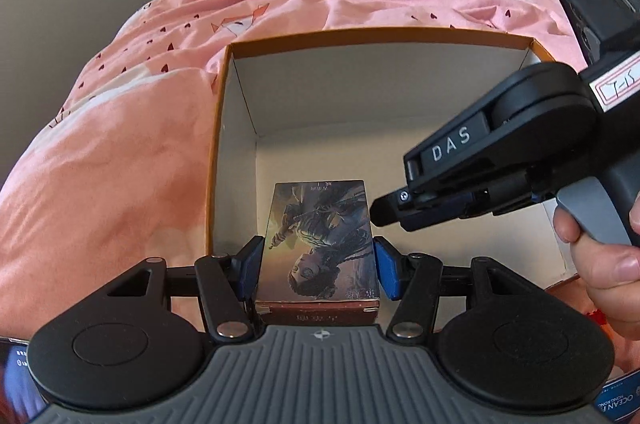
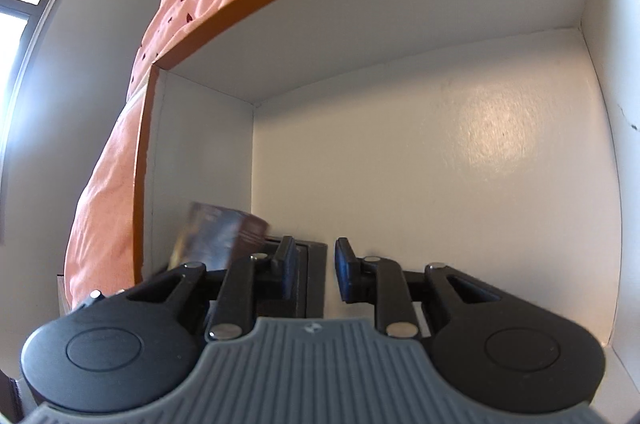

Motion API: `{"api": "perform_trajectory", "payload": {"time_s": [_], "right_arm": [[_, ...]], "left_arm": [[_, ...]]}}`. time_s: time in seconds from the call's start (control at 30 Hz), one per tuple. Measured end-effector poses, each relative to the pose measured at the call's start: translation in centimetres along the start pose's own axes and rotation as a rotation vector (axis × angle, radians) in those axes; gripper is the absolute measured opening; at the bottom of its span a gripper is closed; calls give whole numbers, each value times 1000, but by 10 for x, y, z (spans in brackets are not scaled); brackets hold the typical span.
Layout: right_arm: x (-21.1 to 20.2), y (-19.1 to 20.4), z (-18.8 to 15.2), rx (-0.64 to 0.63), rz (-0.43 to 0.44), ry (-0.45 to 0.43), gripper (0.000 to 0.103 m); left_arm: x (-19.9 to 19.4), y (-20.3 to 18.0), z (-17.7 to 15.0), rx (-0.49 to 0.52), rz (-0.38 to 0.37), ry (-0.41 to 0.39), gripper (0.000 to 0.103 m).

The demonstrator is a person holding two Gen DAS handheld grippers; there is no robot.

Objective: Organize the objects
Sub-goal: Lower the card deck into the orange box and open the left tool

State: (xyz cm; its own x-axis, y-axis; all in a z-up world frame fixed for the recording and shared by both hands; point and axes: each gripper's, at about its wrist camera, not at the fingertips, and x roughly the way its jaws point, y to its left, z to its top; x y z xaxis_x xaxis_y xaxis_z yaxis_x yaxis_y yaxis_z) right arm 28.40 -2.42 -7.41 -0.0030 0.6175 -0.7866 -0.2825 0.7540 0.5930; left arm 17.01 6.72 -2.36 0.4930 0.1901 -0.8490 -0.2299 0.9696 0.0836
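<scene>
Left claw grips card box
Over open carton on bed; right claw just beside.

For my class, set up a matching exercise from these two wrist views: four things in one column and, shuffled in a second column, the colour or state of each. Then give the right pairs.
Things
1. duvet
2. open box
3. left gripper
4. right gripper

Colour or state
A. orange outside, white inside
B. jaws apart with nothing between them
C. pink with small dark hearts
D. jaws clamped on the illustrated card box

Pairs: 1-C, 2-A, 3-D, 4-B
</scene>
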Motion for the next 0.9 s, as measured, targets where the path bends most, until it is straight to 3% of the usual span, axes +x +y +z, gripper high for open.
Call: {"api": "perform_trajectory", "payload": {"time_s": [0.13, 0.43, 0.57, 0.77, 0.9], "right_arm": [[5, 7, 2, -25, -23, -1, 24], [20, 10, -5, -63, -73, 3, 24], [20, 9, -6, -73, -75, 7, 24], [20, 11, -6, -91, -82, 14, 25], [14, 8, -4, -93, -86, 11, 28]], "left_arm": [[2, -5, -1, 15, 48, 12, 66], [3, -5, -2, 46, 45, 32, 70], [-1, -2, -3, 43, -3, 28, 77], [-12, 9, -4, 38, -85, -8, 78], [-27, 28, 2, 15, -182, -51, 77]]}}
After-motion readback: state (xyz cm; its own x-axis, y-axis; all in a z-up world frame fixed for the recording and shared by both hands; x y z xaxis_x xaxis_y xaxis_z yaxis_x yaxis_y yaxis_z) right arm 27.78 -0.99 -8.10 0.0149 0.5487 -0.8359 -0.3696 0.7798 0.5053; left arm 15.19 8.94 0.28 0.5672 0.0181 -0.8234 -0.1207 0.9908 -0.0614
